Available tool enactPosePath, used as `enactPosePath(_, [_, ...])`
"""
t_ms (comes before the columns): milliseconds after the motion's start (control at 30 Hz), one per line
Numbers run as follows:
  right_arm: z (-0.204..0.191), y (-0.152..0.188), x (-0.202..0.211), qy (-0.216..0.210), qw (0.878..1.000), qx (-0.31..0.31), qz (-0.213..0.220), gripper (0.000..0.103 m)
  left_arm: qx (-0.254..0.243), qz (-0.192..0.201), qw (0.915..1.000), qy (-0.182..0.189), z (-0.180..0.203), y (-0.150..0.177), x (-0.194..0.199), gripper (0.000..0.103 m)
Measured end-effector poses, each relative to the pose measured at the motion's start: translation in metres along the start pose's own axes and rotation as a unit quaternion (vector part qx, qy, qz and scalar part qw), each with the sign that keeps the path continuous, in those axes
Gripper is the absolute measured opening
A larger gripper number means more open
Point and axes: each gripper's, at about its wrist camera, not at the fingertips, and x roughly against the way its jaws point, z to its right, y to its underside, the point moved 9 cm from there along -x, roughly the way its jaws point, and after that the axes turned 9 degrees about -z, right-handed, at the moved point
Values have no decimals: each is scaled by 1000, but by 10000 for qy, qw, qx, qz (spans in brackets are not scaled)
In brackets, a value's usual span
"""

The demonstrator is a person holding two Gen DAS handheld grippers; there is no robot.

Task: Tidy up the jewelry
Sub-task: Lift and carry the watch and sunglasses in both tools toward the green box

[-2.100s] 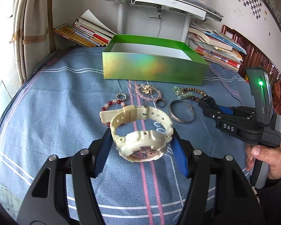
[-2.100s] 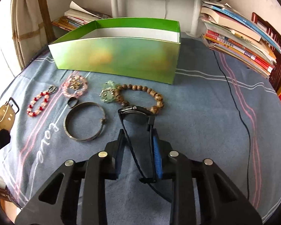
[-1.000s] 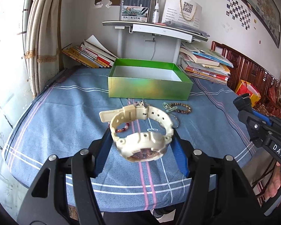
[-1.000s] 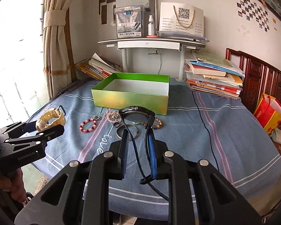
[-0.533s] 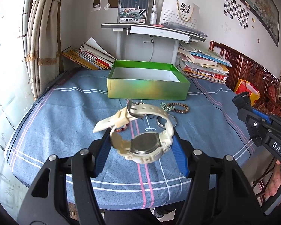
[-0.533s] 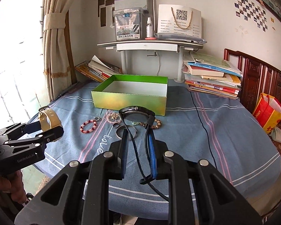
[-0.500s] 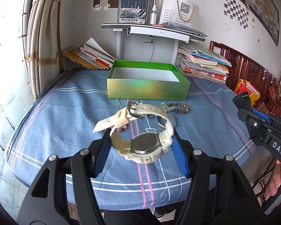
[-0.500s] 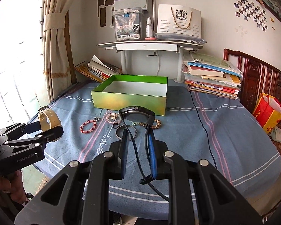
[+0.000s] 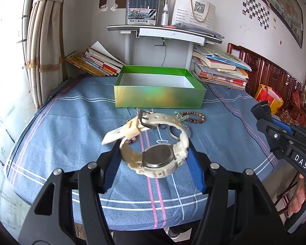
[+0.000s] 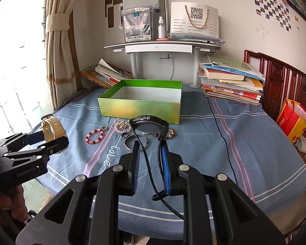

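My left gripper [image 9: 154,155] is shut on a cream watch [image 9: 155,157], held above the table with its metal back facing me; the same cream watch [image 10: 52,129] shows at the left of the right wrist view. My right gripper [image 10: 150,149] is shut on the strap of a black watch [image 10: 149,121], also lifted. An open green box [image 9: 159,97] [image 10: 140,106] stands at the back of the blue tablecloth [image 10: 244,143], white inside. In front of it lie a red bead bracelet [image 10: 94,136], a pink bracelet [image 10: 122,127], a silver bangle [image 10: 136,141] and a brown bead bracelet [image 9: 191,116].
Stacks of books [image 10: 230,81] sit at the back right and more books [image 9: 93,63] at the back left. A white shelf stand [image 9: 163,34] rises behind the box. A black cable [image 10: 220,130] runs across the cloth's right side. A curtain [image 9: 44,40] hangs at the left.
Both grippers rose and pulled back from the table with their watches. The cream watch has since rolled between the left pads, so its metal back now faces the camera.
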Motion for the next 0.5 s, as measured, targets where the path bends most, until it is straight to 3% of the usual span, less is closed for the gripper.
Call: enactPosePath(500, [6,0,-11,-26,9999,-55,-92,21,-32,-86,10000,-26,3,-2,-10,60])
